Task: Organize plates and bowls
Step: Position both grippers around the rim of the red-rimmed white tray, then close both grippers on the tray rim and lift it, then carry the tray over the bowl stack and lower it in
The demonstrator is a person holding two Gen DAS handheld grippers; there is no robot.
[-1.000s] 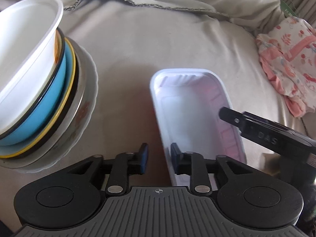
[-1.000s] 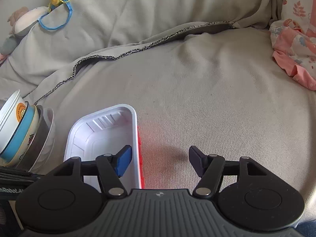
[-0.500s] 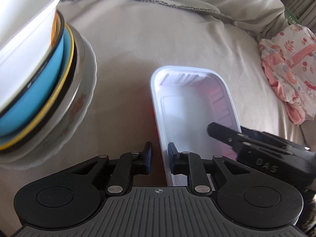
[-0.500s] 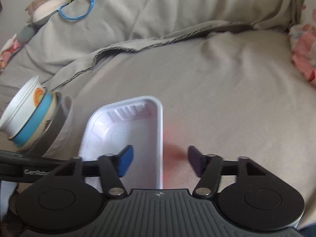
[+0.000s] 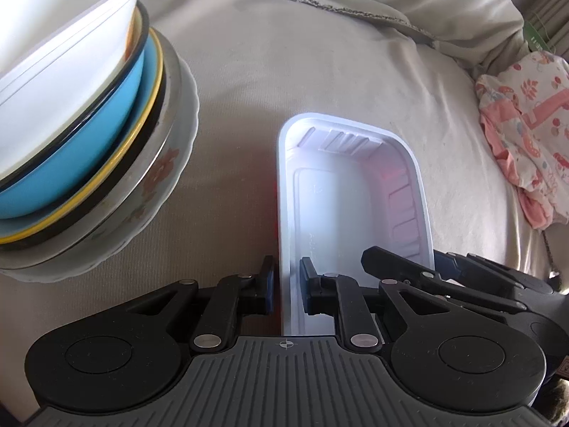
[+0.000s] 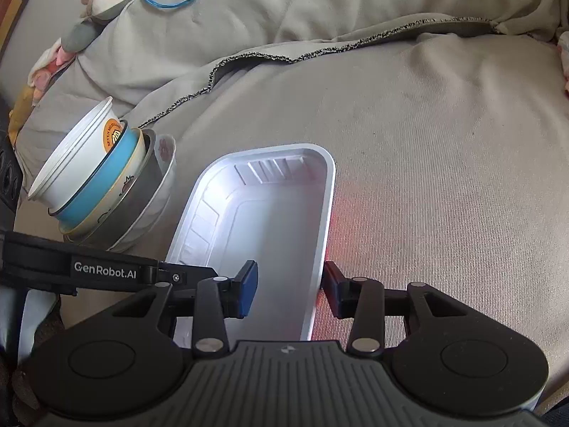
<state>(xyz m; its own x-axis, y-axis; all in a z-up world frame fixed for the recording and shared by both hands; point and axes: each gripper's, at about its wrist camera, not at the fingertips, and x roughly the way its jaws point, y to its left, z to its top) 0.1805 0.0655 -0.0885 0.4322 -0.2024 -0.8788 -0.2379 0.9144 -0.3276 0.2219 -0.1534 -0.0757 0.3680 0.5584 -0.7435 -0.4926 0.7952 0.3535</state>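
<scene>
We judged the main risk to be the thin white plastic tray (image 5: 355, 213) buckling or slipping, since each gripper pinched only one wall. Our left gripper (image 5: 286, 286) had its fingers narrowed onto the tray's left rim; our right gripper (image 6: 288, 284) straddled the right rim, wider, with the outer pad touching. The tray, ribbed and empty, sat on the grey blanket (image 6: 426, 142) beside the leaning bowl stack (image 6: 103, 185).
</scene>
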